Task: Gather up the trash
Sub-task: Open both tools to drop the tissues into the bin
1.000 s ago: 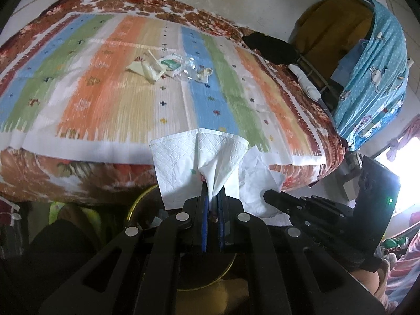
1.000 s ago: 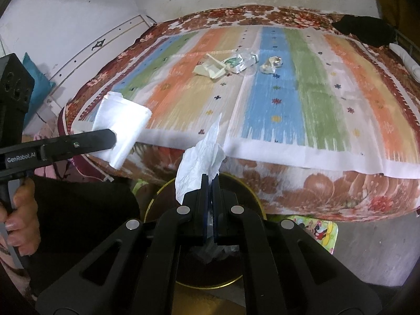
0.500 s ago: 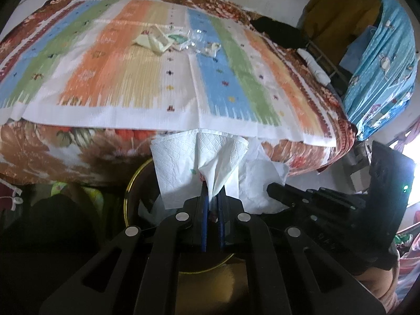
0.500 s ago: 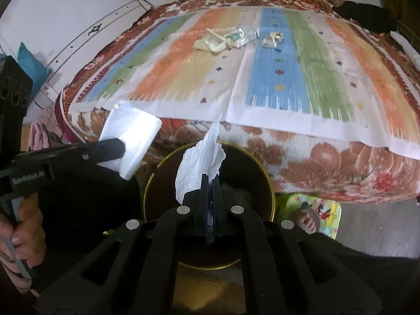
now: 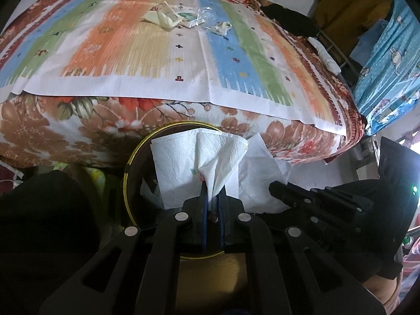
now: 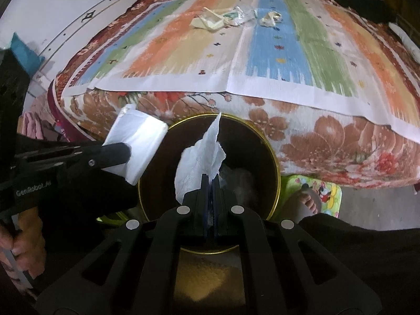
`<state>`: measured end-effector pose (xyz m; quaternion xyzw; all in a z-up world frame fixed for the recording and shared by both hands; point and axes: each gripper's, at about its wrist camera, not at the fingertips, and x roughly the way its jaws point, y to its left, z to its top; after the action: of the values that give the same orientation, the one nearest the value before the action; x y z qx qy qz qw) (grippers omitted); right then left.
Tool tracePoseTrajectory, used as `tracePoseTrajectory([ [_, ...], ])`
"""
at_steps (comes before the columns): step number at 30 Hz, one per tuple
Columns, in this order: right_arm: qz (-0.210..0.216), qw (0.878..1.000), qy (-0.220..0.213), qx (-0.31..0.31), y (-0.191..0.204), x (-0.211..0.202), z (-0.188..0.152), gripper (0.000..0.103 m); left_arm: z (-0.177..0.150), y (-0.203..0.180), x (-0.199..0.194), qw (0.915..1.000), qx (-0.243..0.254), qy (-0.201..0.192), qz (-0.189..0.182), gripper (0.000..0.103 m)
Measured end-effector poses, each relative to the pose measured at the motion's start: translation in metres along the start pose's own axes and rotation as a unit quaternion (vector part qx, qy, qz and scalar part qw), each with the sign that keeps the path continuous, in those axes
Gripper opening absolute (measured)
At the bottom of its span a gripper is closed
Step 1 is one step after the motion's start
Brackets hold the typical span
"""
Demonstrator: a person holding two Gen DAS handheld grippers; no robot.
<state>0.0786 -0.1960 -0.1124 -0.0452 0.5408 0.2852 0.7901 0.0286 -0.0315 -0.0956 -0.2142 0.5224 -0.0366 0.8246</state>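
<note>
My left gripper [image 5: 213,197] is shut on a white folded paper napkin [image 5: 189,162] and holds it over a round dark bin with a gold rim [image 5: 126,183]. My right gripper [image 6: 210,181] is shut on a crumpled white tissue [image 6: 202,160] above the same bin [image 6: 273,157]. In the right wrist view the left gripper [image 6: 115,155] and its napkin [image 6: 136,144] sit at the bin's left rim. In the left wrist view the right gripper [image 5: 278,187] and its tissue [image 5: 262,176] are just to the right. More trash, paper scraps and clear wrappers [image 5: 183,17] [image 6: 231,18], lies far back on the bed.
A bed with a striped cloth [image 5: 157,52] [image 6: 262,52] over a floral sheet stands right behind the bin. A blue patterned curtain [image 5: 388,65] hangs at right. A bare foot [image 6: 307,197] rests on a colourful mat [image 6: 325,194] beside the bin. A black item [image 5: 283,13] lies at the bed's far edge.
Both grippers have moved down and back from the bed, so they now hang over the bin's opening. Both stay shut on their tissues.
</note>
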Motion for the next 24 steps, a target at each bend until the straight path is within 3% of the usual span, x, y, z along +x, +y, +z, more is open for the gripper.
tracePoseTrajectory([
  [3,0.010,1.000,0.012,0.013,-0.004,0.004,0.001,0.009,0.002,0.007,0.005,0.9997,-0.022,0.009,-0.005,0.025],
  [4,0.010,1.000,0.012,0.014,-0.005,0.004,0.001,0.015,0.003,0.010,0.006,0.9994,-0.032,0.012,-0.010,0.031],
  [8,0.015,1.000,0.010,0.018,-0.005,0.003,0.002,0.025,0.003,0.012,0.006,0.9989,-0.042,0.012,-0.018,0.038],
  [12,0.016,1.000,0.009,0.021,-0.006,0.003,0.004,0.028,0.004,0.012,0.004,0.9989,-0.043,0.007,-0.016,0.040],
  [16,0.018,0.999,0.006,0.032,-0.010,0.002,0.006,0.038,0.007,0.014,-0.001,0.9990,-0.045,-0.003,-0.006,0.042],
  [24,0.037,0.998,0.006,0.050,-0.018,0.004,0.016,0.040,0.022,0.017,-0.009,0.9984,-0.039,-0.021,0.035,0.046],
])
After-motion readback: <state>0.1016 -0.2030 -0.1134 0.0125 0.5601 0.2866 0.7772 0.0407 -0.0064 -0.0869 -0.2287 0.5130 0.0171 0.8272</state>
